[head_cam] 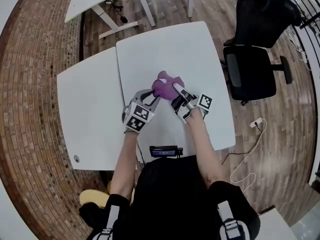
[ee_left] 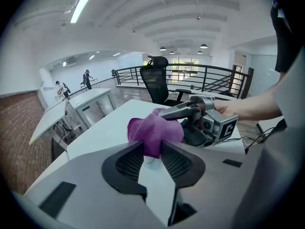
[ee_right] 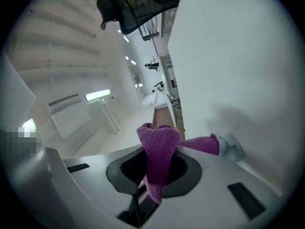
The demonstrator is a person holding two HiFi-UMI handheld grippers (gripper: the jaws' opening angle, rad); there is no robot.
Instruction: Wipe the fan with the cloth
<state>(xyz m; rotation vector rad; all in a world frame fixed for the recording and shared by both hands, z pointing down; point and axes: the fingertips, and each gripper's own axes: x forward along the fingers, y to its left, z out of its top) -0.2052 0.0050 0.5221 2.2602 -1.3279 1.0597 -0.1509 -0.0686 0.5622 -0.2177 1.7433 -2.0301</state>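
An open-plan office: white worktops (head_cam: 190, 49) stand in rows on wood and brick-patterned flooring (head_cam: 35, 84), a black swivel chair (head_cam: 255, 59) sits beside one, a black railing (ee_left: 209, 78) runs behind, strip lights (ee_left: 80, 6) line the ceiling, and people (ee_left: 87, 78) stand by distant desks.

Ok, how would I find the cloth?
Look at the white table by the black chair. Near its front, the left tongs and right tongs meet, with the cloth bunched between them. It is the only purple thing there.
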